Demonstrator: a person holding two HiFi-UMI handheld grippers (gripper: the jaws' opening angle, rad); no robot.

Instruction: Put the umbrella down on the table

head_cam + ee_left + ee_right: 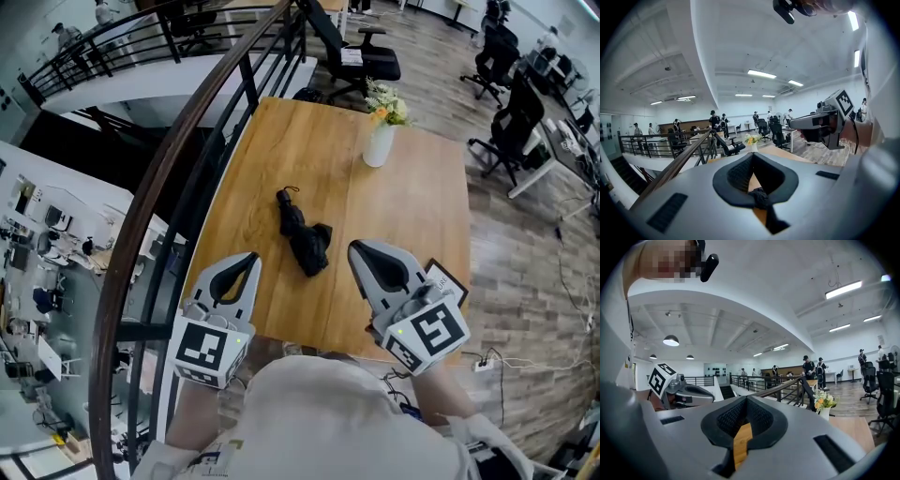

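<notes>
Wood table [403, 216]. L tongs [249, 258] & R tongs [357, 247] over near edge, both closed, empty. Folded black umbrella [305, 234] flat on table centre, apart from tongs. White vase [379, 145] at far end, flowers [386, 103] in it.

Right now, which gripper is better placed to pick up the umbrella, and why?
Probably the left gripper: the umbrella lies straight ahead of its shut fingers; the right gripper faces bare table.

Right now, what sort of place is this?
Likely an open-plan office on a mezzanine: swivel chairs stand around, and a railing overlooks a lower floor with more workstations.
</notes>
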